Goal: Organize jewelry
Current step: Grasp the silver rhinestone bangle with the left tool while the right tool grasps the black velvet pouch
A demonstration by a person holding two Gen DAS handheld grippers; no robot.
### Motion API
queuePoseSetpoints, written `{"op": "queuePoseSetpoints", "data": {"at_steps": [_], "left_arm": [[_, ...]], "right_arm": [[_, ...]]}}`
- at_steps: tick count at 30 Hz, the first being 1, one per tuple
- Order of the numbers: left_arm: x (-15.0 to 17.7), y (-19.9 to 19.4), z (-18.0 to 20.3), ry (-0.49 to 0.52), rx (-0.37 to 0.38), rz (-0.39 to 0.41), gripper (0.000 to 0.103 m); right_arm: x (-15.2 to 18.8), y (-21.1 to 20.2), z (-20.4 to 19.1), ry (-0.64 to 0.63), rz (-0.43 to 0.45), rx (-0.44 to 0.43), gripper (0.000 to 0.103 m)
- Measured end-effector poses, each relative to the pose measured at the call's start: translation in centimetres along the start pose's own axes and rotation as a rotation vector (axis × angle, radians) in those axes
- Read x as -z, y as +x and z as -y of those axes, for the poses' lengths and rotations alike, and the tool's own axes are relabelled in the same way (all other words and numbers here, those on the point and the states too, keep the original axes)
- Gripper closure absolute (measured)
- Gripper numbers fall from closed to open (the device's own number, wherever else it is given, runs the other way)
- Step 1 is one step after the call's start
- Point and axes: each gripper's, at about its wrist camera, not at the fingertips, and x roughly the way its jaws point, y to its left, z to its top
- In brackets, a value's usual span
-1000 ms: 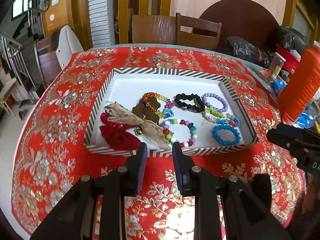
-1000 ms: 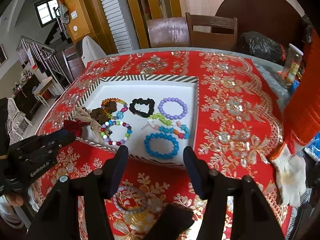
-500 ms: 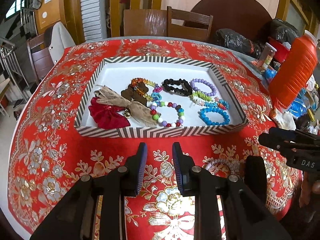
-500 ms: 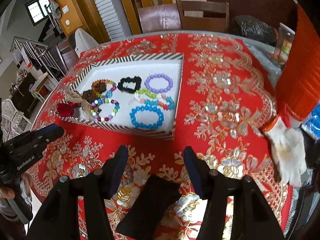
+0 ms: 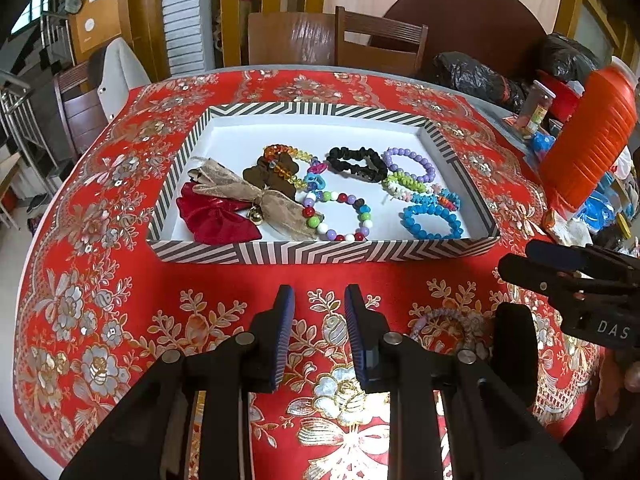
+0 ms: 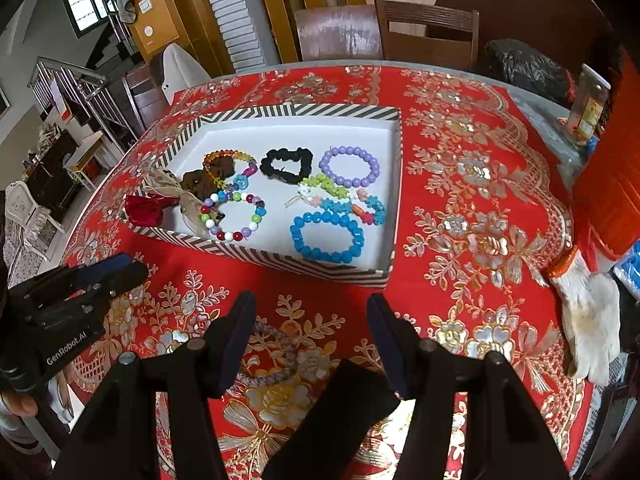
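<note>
Bracelets fill striped tray (image 5: 320,250); left gripper (image 5: 319,304) jaws narrow, right gripper (image 6: 311,312) jaws wide, both empty.

A: Background? Red floral tablecloth (image 5: 120,184), wooden chair (image 5: 380,40) behind the table, round dark tabletop (image 5: 472,20) leaning on the wall.

B: Right side: ribbed orange jug (image 5: 588,140), black plastic bags (image 5: 472,76), small jar (image 6: 590,100), white work glove (image 6: 588,320) flat on the cloth. Stair railing (image 6: 68,80) far left.
</note>
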Motion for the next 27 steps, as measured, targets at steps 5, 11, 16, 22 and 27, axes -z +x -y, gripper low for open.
{"op": "queuePoseSetpoints", "data": {"at_steps": [5, 11, 16, 22, 27], "left_arm": [[0.2, 0.2, -0.2, -0.009, 0.002, -0.007, 0.075], [0.3, 0.8, -0.6, -0.038, 0.082, -0.049, 0.074], [0.7, 1.7, 0.2, -0.028, 0.17, -0.104, 0.071], [1.3, 2.7, 2.2, -0.004, 0.237, -0.151, 0.071], [1.6, 3.9, 4.0, 0.042, 0.267, -0.194, 0.071]], "right_arm": [[-0.2, 0.2, -0.5, -0.01, 0.004, 0.002, 0.042], [0.5, 0.1, -0.5, -0.024, -0.017, 0.021, 0.042], [2.3, -0.6, 0.9, 0.019, -0.042, 0.014, 0.04], [5.2, -0.5, 2.1, 0.074, -0.1, 0.005, 0.035], [6.6, 1.2, 2.7, 0.111, -0.154, 0.026, 0.035]]}}
